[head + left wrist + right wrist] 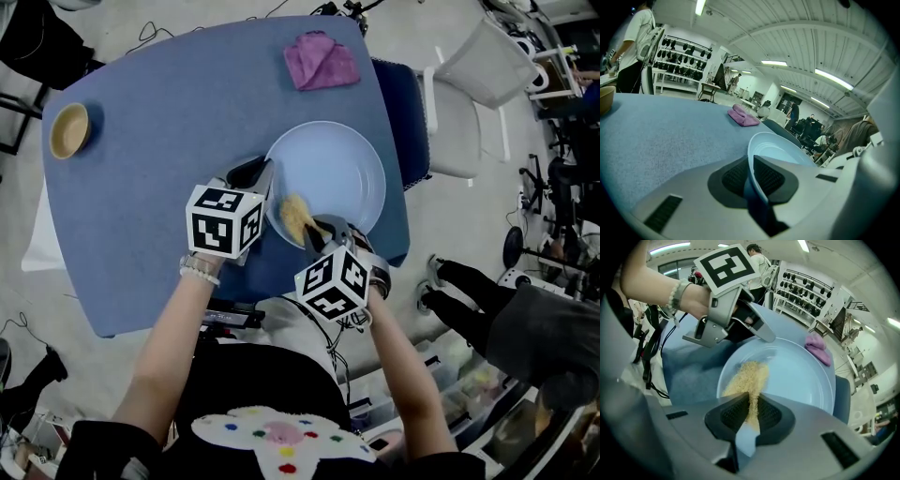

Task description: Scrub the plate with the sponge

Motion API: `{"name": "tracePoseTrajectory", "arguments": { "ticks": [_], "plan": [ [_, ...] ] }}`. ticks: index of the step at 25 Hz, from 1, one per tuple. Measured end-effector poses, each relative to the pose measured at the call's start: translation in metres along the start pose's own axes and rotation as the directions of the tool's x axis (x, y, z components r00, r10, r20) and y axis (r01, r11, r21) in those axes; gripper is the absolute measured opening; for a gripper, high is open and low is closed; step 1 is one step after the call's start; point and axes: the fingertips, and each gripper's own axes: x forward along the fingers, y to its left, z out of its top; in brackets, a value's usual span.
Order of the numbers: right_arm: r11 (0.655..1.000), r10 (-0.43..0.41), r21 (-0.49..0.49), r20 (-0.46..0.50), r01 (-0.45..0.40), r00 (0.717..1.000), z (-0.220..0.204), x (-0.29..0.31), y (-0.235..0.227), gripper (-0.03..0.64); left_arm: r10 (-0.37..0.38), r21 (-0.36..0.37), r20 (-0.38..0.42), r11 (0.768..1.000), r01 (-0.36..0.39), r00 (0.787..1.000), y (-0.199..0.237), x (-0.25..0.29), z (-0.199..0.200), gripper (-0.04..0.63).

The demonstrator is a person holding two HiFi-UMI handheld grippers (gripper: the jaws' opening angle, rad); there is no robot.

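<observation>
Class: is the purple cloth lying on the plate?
No, the purple cloth lies on the table, apart from the plate.

Blue table (169, 141) carries plate (352, 159), purple cloth (322, 61), wooden bowl (69, 129)

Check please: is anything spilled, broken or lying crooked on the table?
Nothing stands out. The left claw clamps the rim of the plate, the right claw holds the sponge on it; the purple cloth and wooden bowl lie apart. No spill.
</observation>
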Motion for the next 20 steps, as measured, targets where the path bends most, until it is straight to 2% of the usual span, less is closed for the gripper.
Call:
{"name": "tracePoseTrajectory", "arguments": {
  "ticks": [7,13,20],
  "plan": [
    [0.997,0.075,-0.033,-0.002,-0.075,0.997,0.008,0.000,0.017,0.041,0.003,0.038,-0.009,0.999,-0.002,1.000,-0.002,0.000,-0.001,0.035],
    [0.992,0.071,-0.098,-0.046,-0.075,0.996,-0.007,-0.004,0.018,0.041,0.004,0.039,-0.008,0.999,-0.004,1.000,-0.003,-0.001,-0.003,0.035],
    [0.993,0.061,-0.094,-0.108,-0.071,0.992,-0.033,-0.009,0.004,0.041,0.001,0.041,-0.008,0.999,-0.001,1.000,-0.006,0.000,-0.003,0.035]
  ]
}}
